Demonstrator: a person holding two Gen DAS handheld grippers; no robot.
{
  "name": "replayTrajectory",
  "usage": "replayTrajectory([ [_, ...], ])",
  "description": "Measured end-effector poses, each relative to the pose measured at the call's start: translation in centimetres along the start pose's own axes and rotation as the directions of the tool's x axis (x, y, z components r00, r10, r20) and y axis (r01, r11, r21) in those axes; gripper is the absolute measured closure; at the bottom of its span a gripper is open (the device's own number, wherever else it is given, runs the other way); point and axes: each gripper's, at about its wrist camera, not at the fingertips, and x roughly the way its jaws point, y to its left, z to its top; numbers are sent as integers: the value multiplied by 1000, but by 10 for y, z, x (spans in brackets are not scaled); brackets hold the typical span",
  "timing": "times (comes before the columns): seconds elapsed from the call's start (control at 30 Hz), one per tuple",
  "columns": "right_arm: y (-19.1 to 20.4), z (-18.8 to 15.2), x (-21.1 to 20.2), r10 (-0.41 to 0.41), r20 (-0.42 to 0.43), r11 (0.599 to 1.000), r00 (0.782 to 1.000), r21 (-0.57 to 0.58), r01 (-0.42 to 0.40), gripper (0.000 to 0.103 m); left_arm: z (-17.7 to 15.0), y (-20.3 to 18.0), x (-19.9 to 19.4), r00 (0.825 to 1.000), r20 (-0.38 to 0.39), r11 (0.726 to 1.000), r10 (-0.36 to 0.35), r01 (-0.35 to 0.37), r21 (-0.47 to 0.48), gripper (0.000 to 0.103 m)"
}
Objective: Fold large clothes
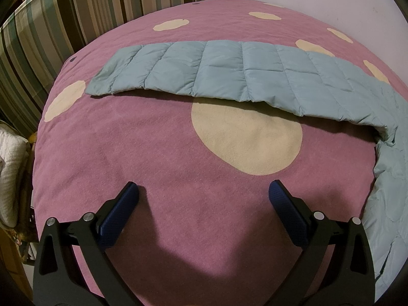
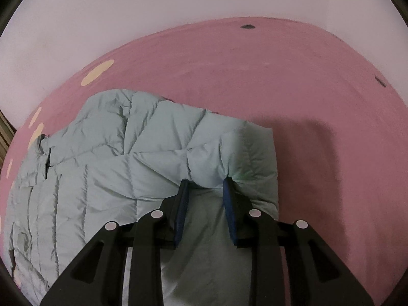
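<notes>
A light blue quilted down jacket [image 1: 229,74] lies on a pink bedspread [image 1: 153,140] with cream dots. In the left wrist view one long sleeve stretches across the far side and the body runs down the right edge. My left gripper [image 1: 204,191] is open and empty above bare bedspread, well short of the sleeve. In the right wrist view the jacket [image 2: 102,178] lies bunched to the left, and my right gripper [image 2: 205,185] is shut on a puffy fold of it near its right edge.
A striped curtain or cover [image 1: 63,12] hangs behind the bed at the left. A pale wall [image 2: 153,12] borders the far side. A white quilted item [image 1: 10,165] sits off the bed's left edge. Bare bedspread [image 2: 318,140] extends right of the jacket.
</notes>
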Motion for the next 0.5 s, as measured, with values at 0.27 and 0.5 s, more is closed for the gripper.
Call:
replayTrajectory([
  [0.27, 20, -27, -58, 10, 115, 1000, 993, -17, -8, 32, 0, 0, 0, 1000, 0, 1000, 0, 0, 0, 2],
  [0.5, 50, -62, -48, 44, 50, 997, 998, -69, -40, 32, 0, -1, 0, 1000, 0, 1000, -2, 2, -1, 2],
])
